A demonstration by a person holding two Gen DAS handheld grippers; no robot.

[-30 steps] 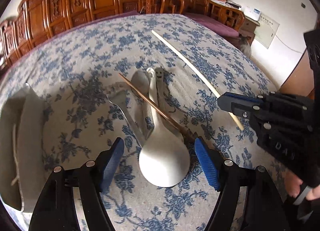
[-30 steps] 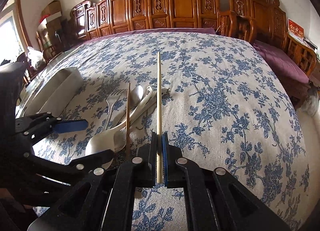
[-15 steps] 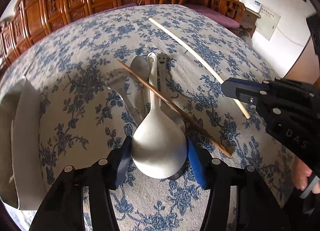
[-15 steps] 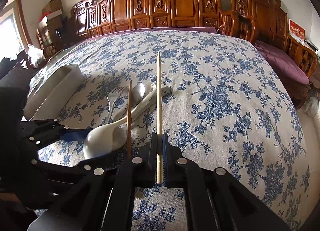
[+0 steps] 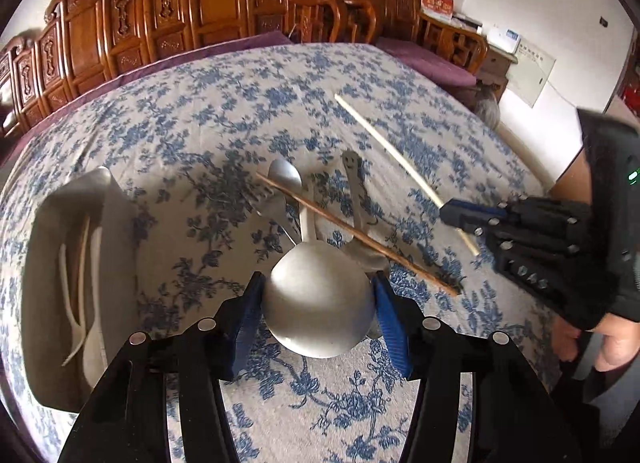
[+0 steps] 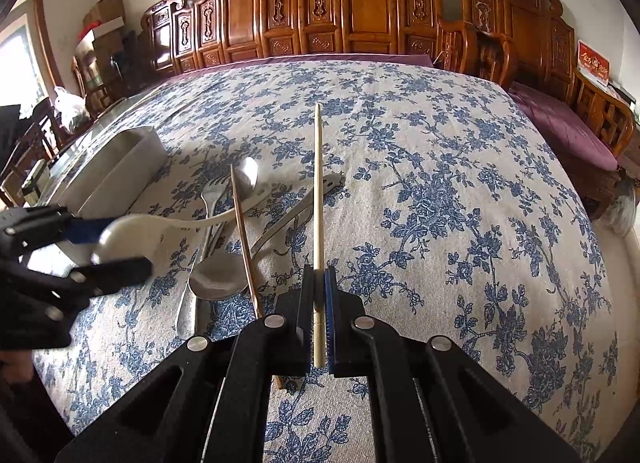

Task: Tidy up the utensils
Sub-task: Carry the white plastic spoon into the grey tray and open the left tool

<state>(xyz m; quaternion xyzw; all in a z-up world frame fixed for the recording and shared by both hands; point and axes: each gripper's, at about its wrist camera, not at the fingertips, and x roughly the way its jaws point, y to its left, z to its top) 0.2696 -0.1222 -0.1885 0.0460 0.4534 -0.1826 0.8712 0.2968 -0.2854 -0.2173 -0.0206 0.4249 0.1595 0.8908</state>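
Gripping the white ladle (image 5: 318,299) by its bowl, just beside the tray (image 5: 48,223), the left tongs (image 5: 316,307) risk slippage on the rounded surface, while the pale chopstick (image 6: 318,191) is held clamped in the shut right tongs (image 6: 319,315).

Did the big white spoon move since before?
Yes. The white spoon has come up off the cloth, away from the metal spoon, clamped in the left hand-held gripper.

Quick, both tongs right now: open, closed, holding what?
Left tongs: closed on the white spoon bowl.
Right tongs: closed on the pale chopstick.
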